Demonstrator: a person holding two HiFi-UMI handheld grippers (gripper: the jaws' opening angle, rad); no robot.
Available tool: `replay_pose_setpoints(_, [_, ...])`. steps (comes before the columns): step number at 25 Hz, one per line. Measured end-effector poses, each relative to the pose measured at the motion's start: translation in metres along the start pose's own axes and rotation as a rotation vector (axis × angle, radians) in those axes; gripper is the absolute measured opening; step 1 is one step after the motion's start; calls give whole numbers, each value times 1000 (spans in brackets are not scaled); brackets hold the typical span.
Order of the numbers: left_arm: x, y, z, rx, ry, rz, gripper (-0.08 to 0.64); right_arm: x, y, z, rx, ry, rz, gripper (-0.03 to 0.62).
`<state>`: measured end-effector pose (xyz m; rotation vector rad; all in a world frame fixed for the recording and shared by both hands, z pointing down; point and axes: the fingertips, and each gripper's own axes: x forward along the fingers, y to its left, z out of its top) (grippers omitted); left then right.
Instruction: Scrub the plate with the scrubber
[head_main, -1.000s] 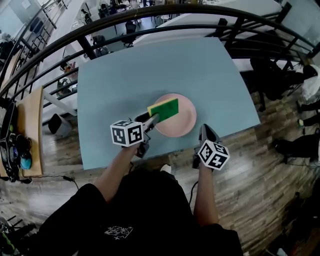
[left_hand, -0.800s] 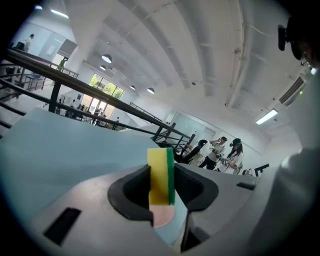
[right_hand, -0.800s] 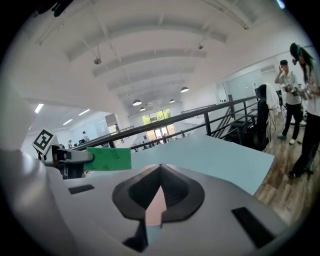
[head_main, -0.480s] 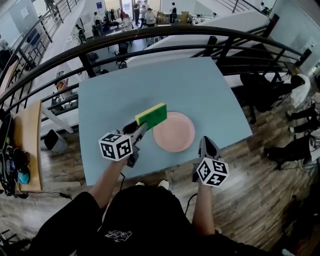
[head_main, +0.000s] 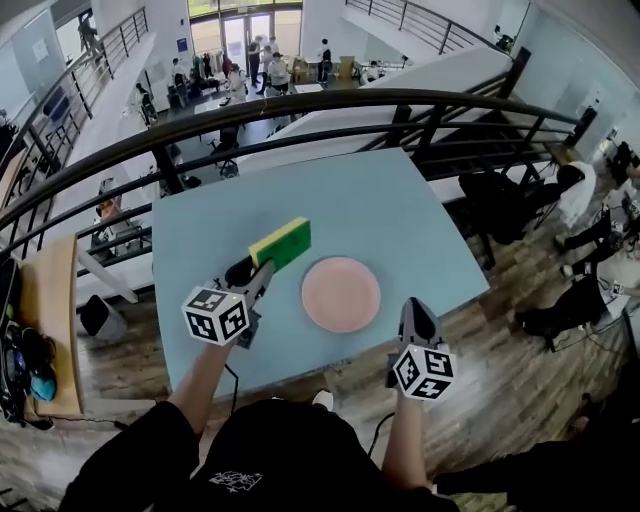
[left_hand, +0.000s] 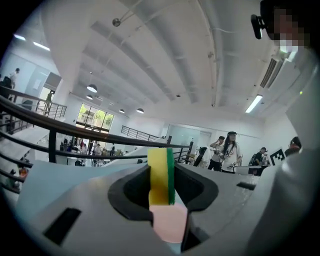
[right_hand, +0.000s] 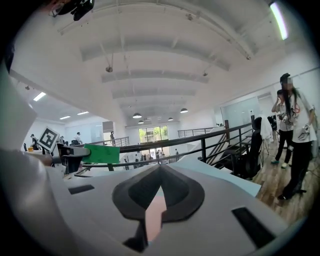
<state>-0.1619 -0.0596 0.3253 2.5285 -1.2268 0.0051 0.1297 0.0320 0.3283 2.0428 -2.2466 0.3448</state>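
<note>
Seen from above, one light-blue counter (head_main: 390, 210) carries one round pink plate (head_main: 341, 294) near its front edge. A person holds two tongs, each bearing one black-and-white marker cube.

The left tongs (head_main: 262, 268) are clamped on the one scrubber (head_main: 280, 243), a yellow sponge with a green scouring face. It sits at about 10 o'clock from the plate, clear of its rim (its height above the counter cannot be judged). In the left gripper view the scrubber (left_hand: 160, 172) stands on edge between the pressed pads, with the plate (left_hand: 170, 225) showing pink below.

The right tongs (head_main: 416, 312) are closed together and empty, at 5 o'clock from the plate, over the counter's front edge, not touching it.
</note>
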Motion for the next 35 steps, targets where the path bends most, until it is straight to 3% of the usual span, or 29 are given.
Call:
replay_pose_setpoints(10, [-1,-14,31,145,-87,5,132,-14,-1,27,-27,-80,-5,6])
replay_pose_setpoints(35, [23,-20,35,181,-112,4,132,6,-10,38,-67,-118,26,6])
